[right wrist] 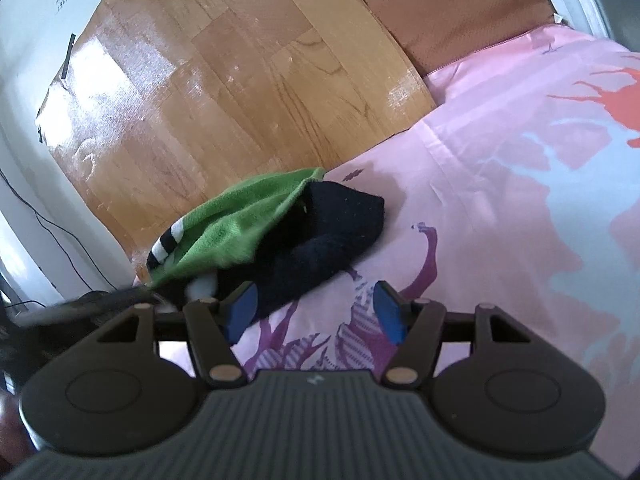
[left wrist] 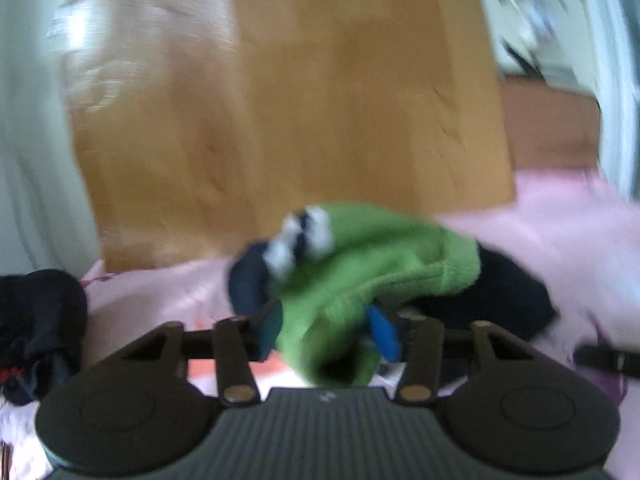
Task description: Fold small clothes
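1. The left gripper (left wrist: 326,330) has its blue pads squeezed onto the green sock (left wrist: 360,264), so the sock bunches up between them.
2. The green sock has a black and white striped end (left wrist: 300,240). It sits by the edge of the bed, where the pink sheet (right wrist: 500,184) meets the wooden floor (right wrist: 224,80).
3. A black sock (right wrist: 332,240) lies under and beside the green sock, touching it.
4. The right gripper (right wrist: 316,312) stands partly open over the pink sheet and holds nothing. Its left pad sits right at the near end of the black sock; whether it touches cannot be told.
5. In the left wrist view, a dark heap of cloth (left wrist: 36,328) lies at the left edge of the bed, apart from the socks.
6. A brown cushion (right wrist: 452,12) lies at the far end of the bed.
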